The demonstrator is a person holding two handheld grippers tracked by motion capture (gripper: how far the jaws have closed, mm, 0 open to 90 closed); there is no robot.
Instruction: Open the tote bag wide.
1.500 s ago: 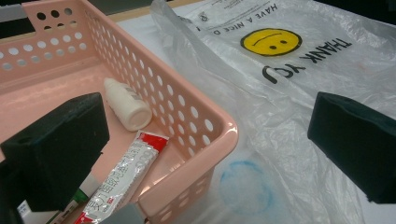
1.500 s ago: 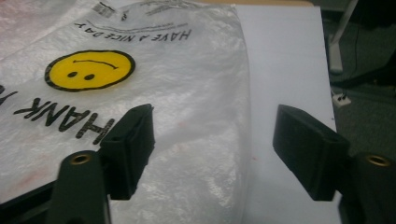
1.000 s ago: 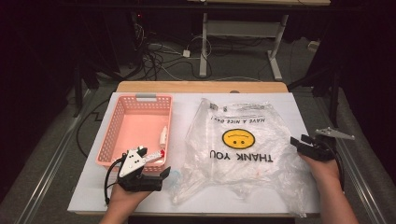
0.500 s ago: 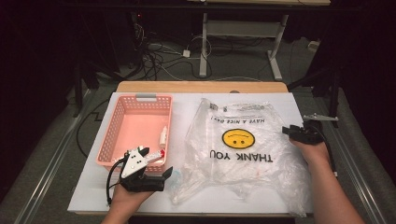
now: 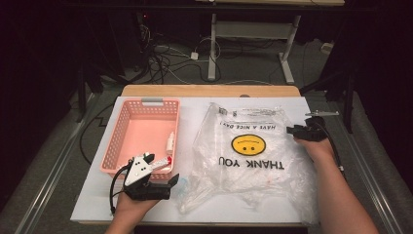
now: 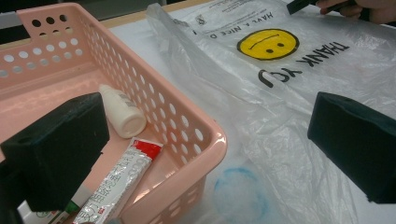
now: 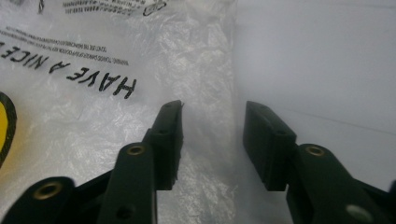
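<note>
- Plastic bag [image 5: 253, 161] lies flat on the white tabletop [image 5: 92, 204], just right of the pink basket [image 5: 122, 141].
- Step, as I read it: right claw [image 7: 212, 126] lining up on the bag's right edge; jaws have just been closing, edge between them, not pinched yet.
- Next: lower, clamp the film only.
- Left claw [image 6: 205, 140] wide apart, at the basket's near corner, forearm low.

White table [image 5: 209, 105], pink basket [image 5: 141, 134] (left), clear plastic bag [image 5: 253, 165] beside it
</note>
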